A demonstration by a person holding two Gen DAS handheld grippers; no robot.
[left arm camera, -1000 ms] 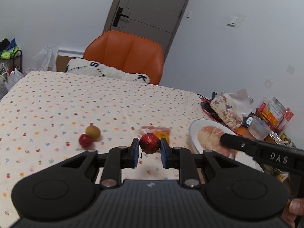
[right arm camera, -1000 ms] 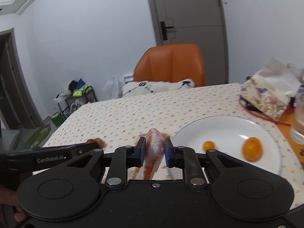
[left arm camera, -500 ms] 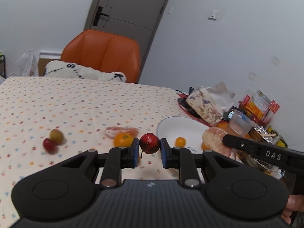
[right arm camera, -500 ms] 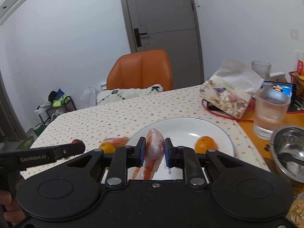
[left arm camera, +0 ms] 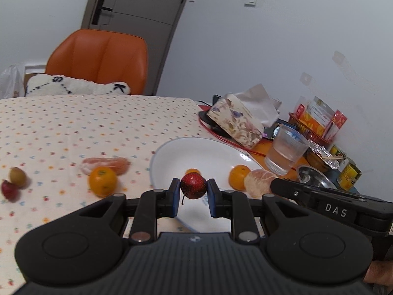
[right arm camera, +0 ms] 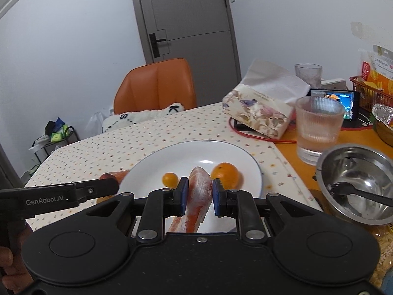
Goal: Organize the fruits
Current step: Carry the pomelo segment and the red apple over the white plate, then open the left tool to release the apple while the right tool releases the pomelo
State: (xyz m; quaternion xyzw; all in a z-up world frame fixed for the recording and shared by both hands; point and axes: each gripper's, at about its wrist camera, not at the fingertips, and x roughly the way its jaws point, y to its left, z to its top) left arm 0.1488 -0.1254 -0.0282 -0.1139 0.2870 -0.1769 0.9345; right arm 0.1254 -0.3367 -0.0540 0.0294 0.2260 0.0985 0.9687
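Two hand-held grippers loaded over plate (right arm camera: 255, 172): left (left arm camera: 193, 198) clenched on red fruit (left arm camera: 193, 186), right (right arm camera: 198, 198) gripping pomelo segment (right arm camera: 199, 191). Risks: fruit rolling off plate on release; squeezed segment tearing.

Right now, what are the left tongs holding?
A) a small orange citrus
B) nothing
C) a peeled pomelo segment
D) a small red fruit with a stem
D: the left tongs are shut on a small red fruit, its stem hanging down, above the white plate.
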